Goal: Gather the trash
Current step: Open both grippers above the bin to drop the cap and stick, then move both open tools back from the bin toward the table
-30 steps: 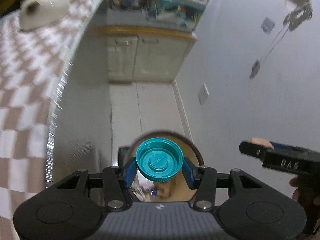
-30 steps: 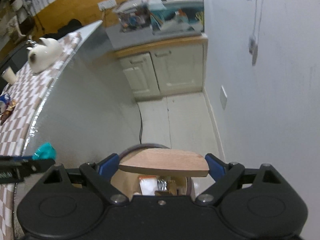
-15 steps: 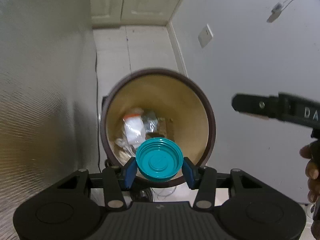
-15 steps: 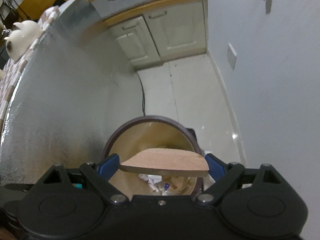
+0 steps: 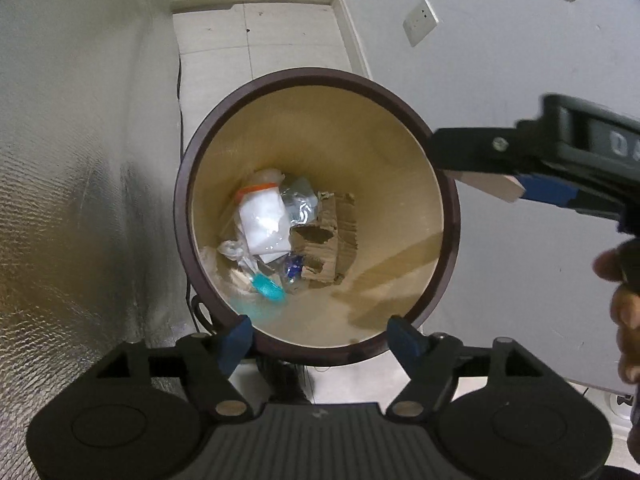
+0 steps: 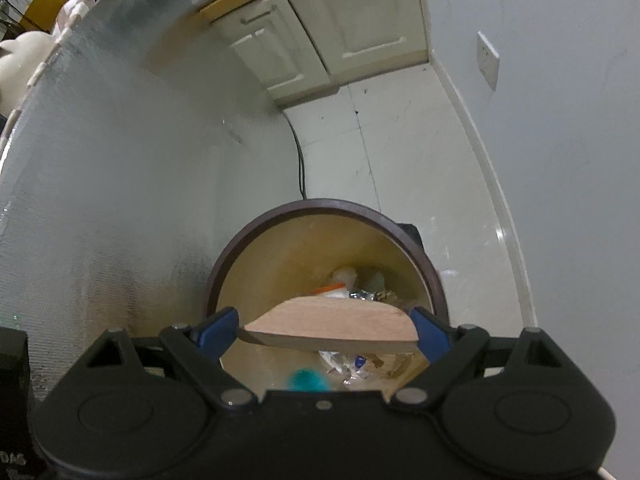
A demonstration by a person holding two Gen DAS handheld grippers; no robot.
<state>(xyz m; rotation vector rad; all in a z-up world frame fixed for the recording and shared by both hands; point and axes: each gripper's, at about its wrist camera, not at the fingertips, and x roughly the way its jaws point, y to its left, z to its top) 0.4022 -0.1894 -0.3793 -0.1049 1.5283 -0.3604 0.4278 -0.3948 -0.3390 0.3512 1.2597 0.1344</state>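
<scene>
A round brown trash bin (image 5: pixel 208 160) with a tan inside stands on the floor below both grippers. It also shows in the right wrist view (image 6: pixel 424 264). My left gripper (image 5: pixel 320 340) is open and empty over its near rim. The teal bottle cap (image 5: pixel 268 286) lies blurred inside the bin among plastic bags and torn cardboard (image 5: pixel 332 240), and shows as a teal blur in the right wrist view (image 6: pixel 308 380). My right gripper (image 6: pixel 326 332) is shut on a flat wooden piece (image 6: pixel 332 324), held above the bin. That piece shows at the right in the left wrist view (image 5: pixel 488 186).
A silver foil-covered panel (image 5: pixel 80 200) rises on the left of the bin. A grey wall (image 5: pixel 520 60) with a socket (image 5: pixel 420 22) is on the right. White cabinets (image 6: pixel 320 40) stand at the far end of the tiled floor (image 6: pixel 380 152). A black cable (image 6: pixel 298 160) runs along the floor.
My left gripper has opened and let go of the teal cap, which has dropped into the bin. The right gripper has moved closer over the bin with the wooden piece.
</scene>
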